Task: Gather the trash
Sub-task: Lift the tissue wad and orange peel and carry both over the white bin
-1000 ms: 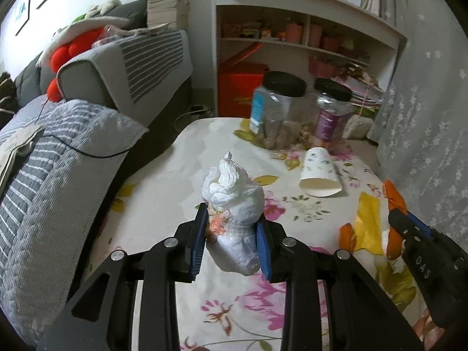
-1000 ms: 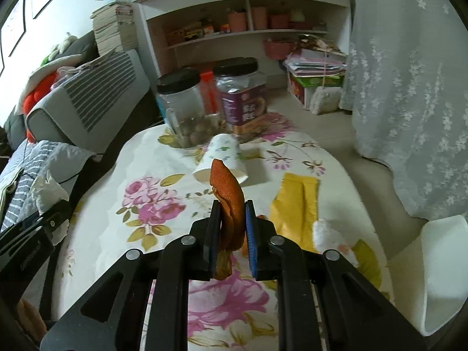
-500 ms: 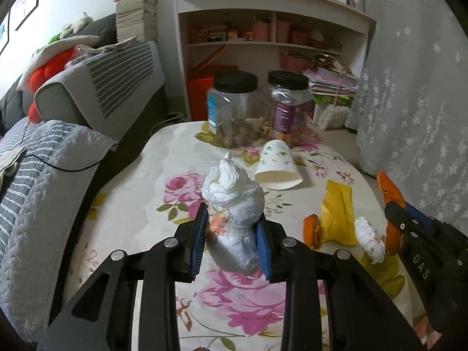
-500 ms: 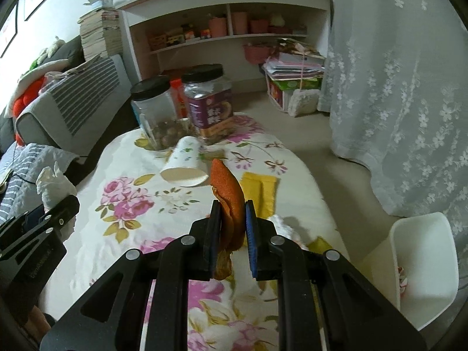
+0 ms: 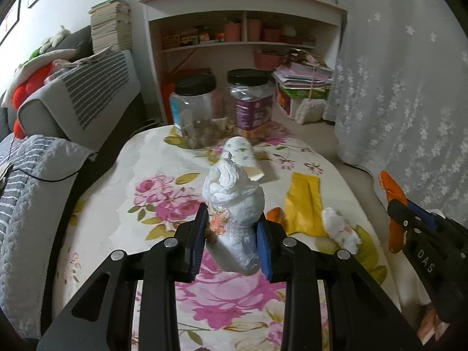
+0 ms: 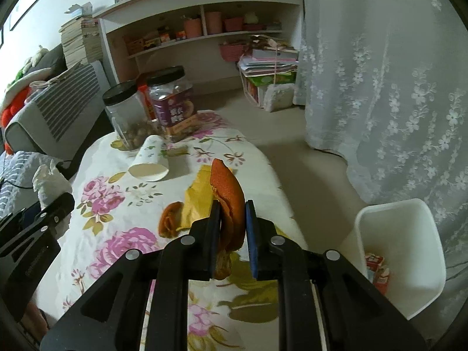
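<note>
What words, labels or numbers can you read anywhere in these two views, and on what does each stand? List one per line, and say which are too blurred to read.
"DAS": white letters on the black body of the right gripper, seen from the left wrist view.
Purple-labelled jar: large Chinese characters, too blurred to read.
Blue-labelled jar: print too small to read.
Cartons in the white bin: print unreadable.
Left gripper body: faint lettering, unreadable.

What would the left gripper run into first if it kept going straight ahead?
Probably the tipped floral paper cup lying on the table, directly beyond the crumpled white tissue wad held by the left gripper; height above the table is unclear.
</note>
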The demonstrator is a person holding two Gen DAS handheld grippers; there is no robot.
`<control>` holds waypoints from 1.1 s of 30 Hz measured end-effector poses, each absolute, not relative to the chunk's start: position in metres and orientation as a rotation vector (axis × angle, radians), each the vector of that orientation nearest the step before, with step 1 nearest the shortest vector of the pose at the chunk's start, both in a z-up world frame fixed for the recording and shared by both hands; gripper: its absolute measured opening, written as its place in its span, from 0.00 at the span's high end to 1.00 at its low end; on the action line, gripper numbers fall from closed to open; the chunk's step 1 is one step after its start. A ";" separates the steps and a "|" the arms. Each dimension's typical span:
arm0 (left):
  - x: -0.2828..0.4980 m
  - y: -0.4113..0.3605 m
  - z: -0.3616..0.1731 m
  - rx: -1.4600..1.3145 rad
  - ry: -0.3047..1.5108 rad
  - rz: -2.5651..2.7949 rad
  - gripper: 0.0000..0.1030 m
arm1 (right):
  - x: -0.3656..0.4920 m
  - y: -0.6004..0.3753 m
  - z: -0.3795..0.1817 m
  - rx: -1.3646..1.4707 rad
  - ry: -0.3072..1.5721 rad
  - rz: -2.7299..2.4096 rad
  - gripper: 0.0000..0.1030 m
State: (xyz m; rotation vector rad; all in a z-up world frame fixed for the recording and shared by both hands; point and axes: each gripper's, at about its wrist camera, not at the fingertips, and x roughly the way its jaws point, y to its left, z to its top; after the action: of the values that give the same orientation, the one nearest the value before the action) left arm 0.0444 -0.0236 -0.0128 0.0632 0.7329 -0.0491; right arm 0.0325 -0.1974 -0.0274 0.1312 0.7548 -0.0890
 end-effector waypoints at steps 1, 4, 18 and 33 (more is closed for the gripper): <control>0.043 -0.029 -0.013 0.067 0.733 -0.060 0.70 | 0.030 -0.201 -0.027 0.131 0.755 -0.094 0.85; 0.040 -0.041 -0.012 0.075 0.731 -0.083 0.70 | 0.024 -0.212 -0.028 0.133 0.758 -0.110 0.84; 0.023 -0.104 -0.017 0.137 0.731 -0.187 0.70 | -0.008 -0.270 -0.021 0.178 0.731 -0.204 0.84; -0.002 -0.184 -0.031 0.219 0.750 -0.330 0.70 | -0.064 -0.394 -0.023 0.309 0.701 -0.477 0.57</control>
State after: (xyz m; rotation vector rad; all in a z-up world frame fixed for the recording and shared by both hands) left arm -0.0024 -0.1841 -0.0311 0.2188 0.7499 -0.3298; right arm -0.0640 -0.3936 -0.0227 0.3094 0.7011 -0.4774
